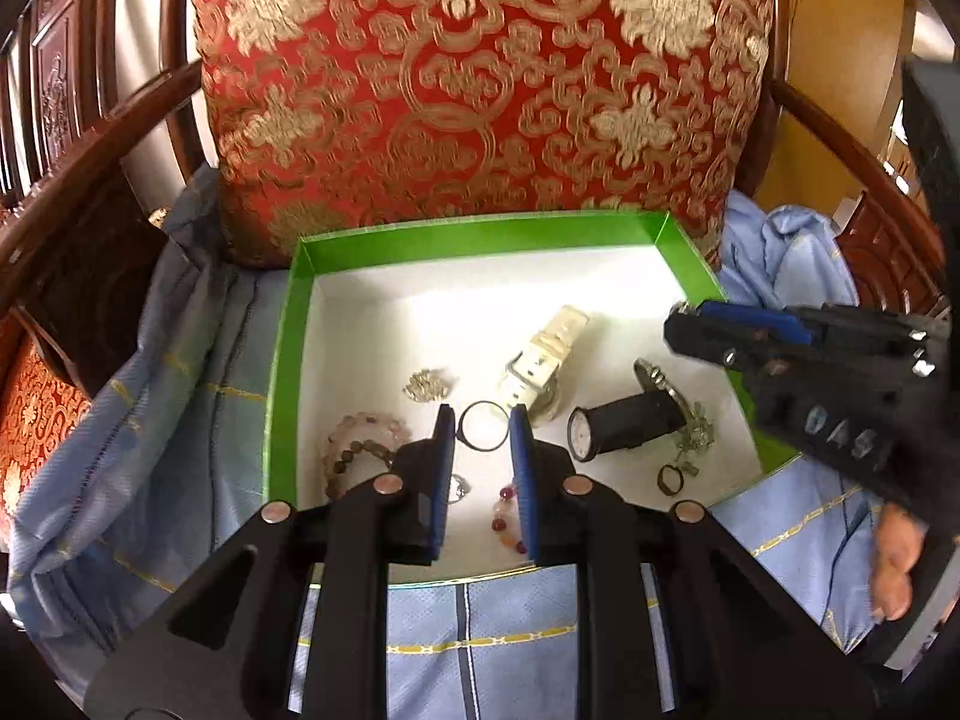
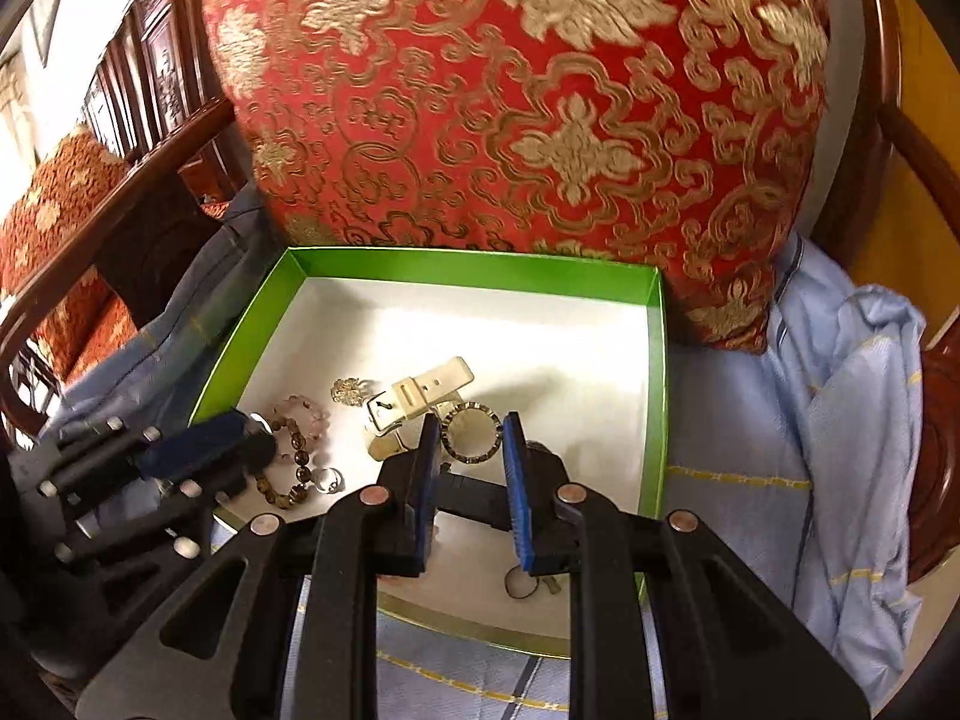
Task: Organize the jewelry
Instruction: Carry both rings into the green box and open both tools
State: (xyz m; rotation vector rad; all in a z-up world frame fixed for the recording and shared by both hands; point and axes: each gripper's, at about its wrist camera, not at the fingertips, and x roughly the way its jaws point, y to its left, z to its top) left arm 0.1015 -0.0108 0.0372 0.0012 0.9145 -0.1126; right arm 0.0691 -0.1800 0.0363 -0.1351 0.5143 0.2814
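Observation:
A green box (image 1: 288, 324) with a white floor holds the jewelry. My left gripper (image 1: 483, 420) is shut on a thin dark ring (image 1: 483, 447), lifted over the box's near half. My right gripper (image 2: 469, 426) is shut on a gold ring with dark stones (image 2: 471, 457), above a black watch (image 2: 474, 495). In the left wrist view the right gripper (image 1: 681, 318) hovers over the box's right side. The left gripper (image 2: 249, 423) shows at the right wrist view's left edge. On the floor lie a white watch (image 1: 543, 354), a black watch (image 1: 624, 420), a brooch (image 1: 426, 385) and bead bracelets (image 1: 360, 441).
The box (image 2: 657, 396) sits on a pale blue cloth (image 1: 180, 420) spread over a wooden chair (image 1: 102, 126). A red and gold cushion (image 1: 480, 78) stands right behind it. A small ring (image 1: 669, 477) and a silver chain (image 1: 696, 432) lie near the right wall.

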